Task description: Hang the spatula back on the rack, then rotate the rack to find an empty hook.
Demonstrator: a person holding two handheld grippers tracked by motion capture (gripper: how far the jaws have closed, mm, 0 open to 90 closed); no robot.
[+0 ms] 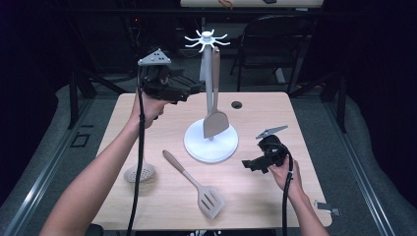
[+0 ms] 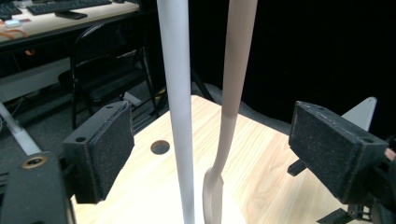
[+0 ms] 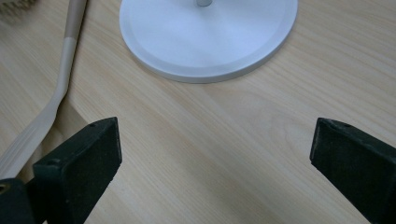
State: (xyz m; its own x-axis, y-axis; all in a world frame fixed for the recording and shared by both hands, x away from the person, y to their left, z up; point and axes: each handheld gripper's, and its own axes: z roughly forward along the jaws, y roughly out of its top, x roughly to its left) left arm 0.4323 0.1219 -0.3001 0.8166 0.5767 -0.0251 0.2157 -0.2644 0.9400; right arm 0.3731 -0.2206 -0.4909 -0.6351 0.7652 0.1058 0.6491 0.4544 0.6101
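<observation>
Item: solid spatula [image 1: 215, 115], hanging upright at frame centre from the white utensil stand [image 1: 211, 142], long axis vertical, is sitting between the spread jaws of the left gripper [image 1: 189, 91], untouched; right gripper [image 1: 251, 163] is idling, jaws apart and empty.

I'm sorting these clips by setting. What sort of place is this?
Probably a lab or office workroom, not a kitchen: a bare wooden table in a dark room, a folding chair behind it, and a desk with keyboards.
</observation>
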